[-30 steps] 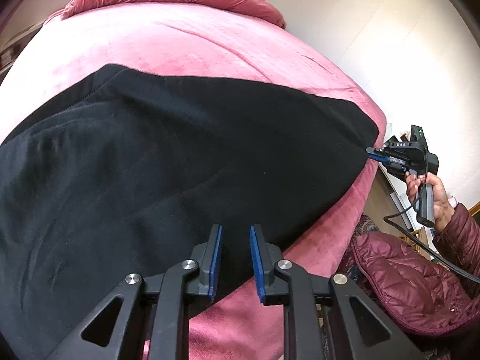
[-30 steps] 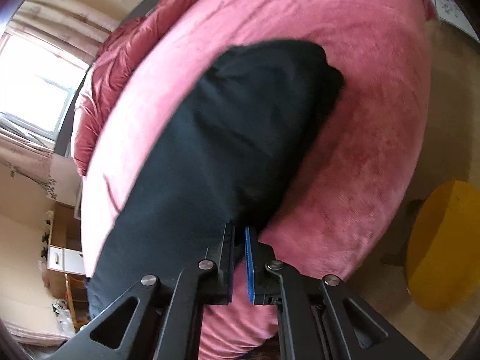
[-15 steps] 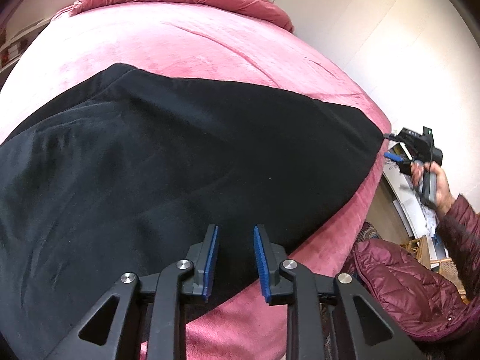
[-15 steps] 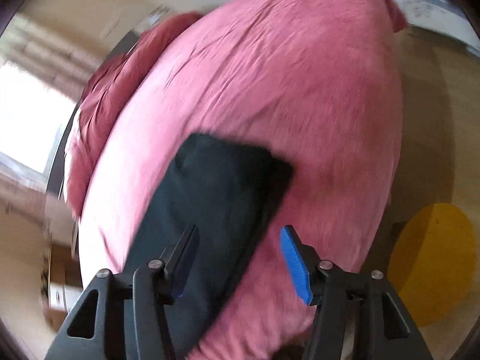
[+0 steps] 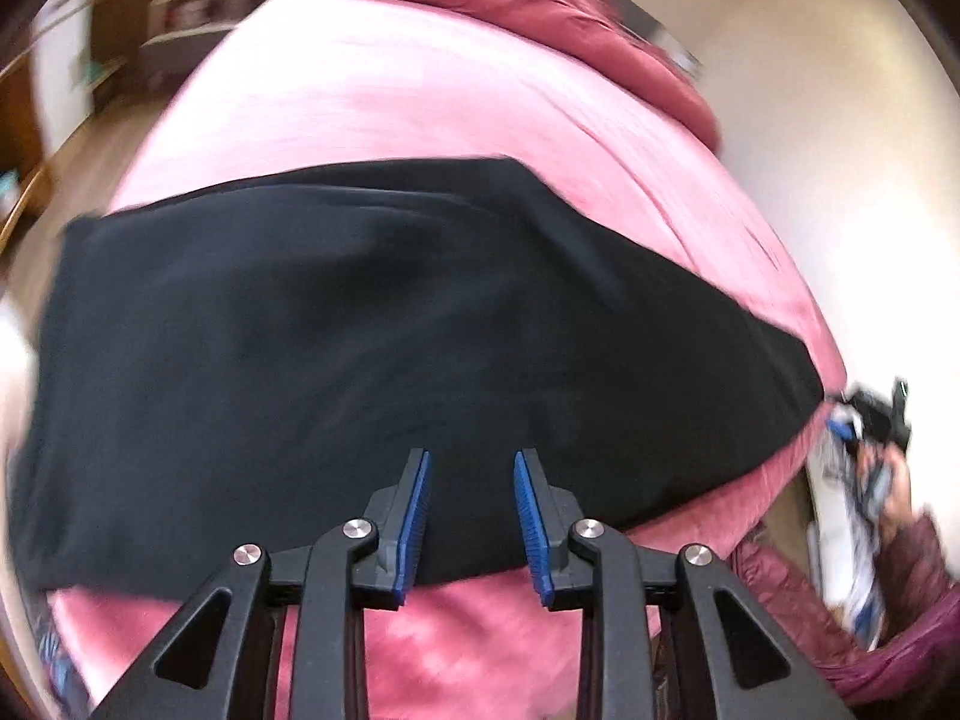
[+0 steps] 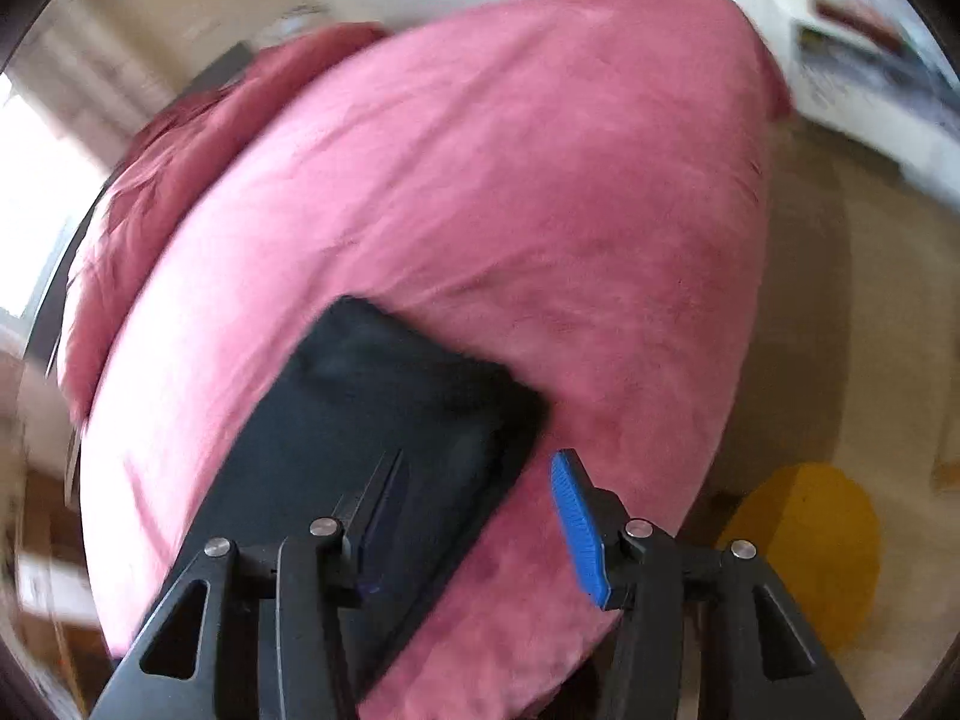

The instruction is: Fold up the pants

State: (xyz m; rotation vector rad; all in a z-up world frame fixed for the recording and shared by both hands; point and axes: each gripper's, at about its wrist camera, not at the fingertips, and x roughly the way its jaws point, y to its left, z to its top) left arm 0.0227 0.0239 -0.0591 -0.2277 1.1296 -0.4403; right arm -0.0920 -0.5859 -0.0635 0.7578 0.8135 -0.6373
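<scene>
Left gripper (image 5: 471, 516) hovers low over the near edge of the black pants (image 5: 360, 360), fingers (image 5: 414, 516) parted, nothing between them. Right gripper (image 6: 480, 516) angled down over the pants' (image 6: 384, 432) end, fingers (image 6: 579, 525) spread wide, empty; left finger over the cloth, right one over the bedspread. Pants lie flat on the pink bedspread (image 5: 420, 90), long axis running left-right across the bed in the left view, narrow end toward the right gripper (image 5: 870, 414) at far right. Yellow stool (image 6: 810, 546) on floor beside the bed. Both views motion-blurred.

pink bed cover (image 5: 420, 90) | yellow round object (image 6: 822, 540) on floor | maroon jacket (image 5: 900, 648)
</scene>
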